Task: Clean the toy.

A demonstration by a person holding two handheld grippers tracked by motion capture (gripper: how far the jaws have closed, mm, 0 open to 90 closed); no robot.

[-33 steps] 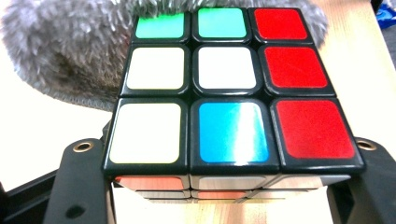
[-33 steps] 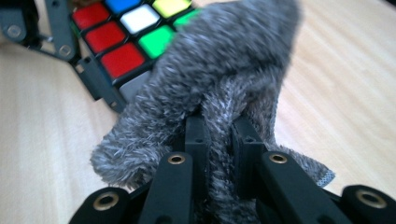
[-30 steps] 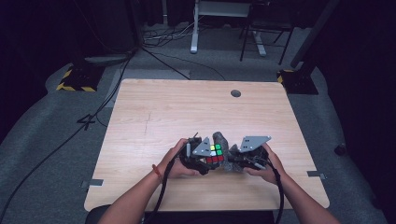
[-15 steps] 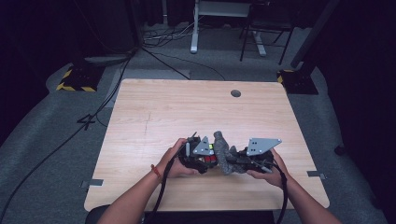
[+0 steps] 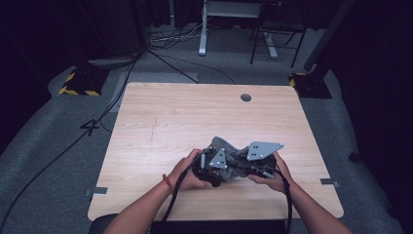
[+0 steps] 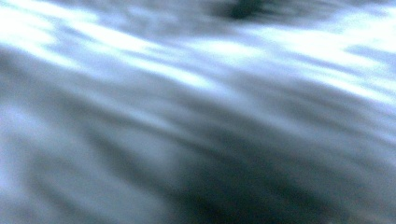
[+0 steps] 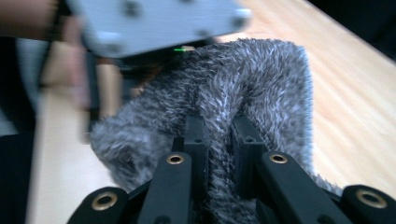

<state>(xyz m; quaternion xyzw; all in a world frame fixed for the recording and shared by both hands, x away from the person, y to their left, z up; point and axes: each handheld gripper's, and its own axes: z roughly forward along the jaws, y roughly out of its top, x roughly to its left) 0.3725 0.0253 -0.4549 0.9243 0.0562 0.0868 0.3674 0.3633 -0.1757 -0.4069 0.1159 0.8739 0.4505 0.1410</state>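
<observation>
High view showing both grippers meeting over the near middle of the wooden table (image 5: 160, 122), each carrying a grey three-cornered plate on top

Left gripper (image 5: 210, 165) sitting in the left hand (image 5: 187, 171), pressed into a grey fuzzy cloth (image 5: 225, 146); cloth bunching up between the two grippers, rising in a lump just behind them and hanging a little above the tabletop, close to the near edge

Right gripper (image 5: 246, 165) being held by the right hand (image 5: 272, 173), pointing towards the left one, almost touching it

Right gripper view looking along two black jaws standing close together, pinching a fold of the grey fuzzy cloth (image 7: 243, 88) between the fingertips (image 7: 196, 135); cloth arching upward beyond the jaws, draping down on both sides; left gripper (image 7: 112, 88) looming blurred just behind the cloth, grey plate uppermost; bare table (image 7: 355, 88) stretching off to the right of the frame

Left gripper view showing blurred pale-grey streaks, most likely the cloth (image 6: 196, 93) pressed right against the lens; jaws not readable there, yet standing fully closed, and whether gripping the cloth not telling for certain

Black cables trailing from both grippers back along the forearms towards the near edge
</observation>
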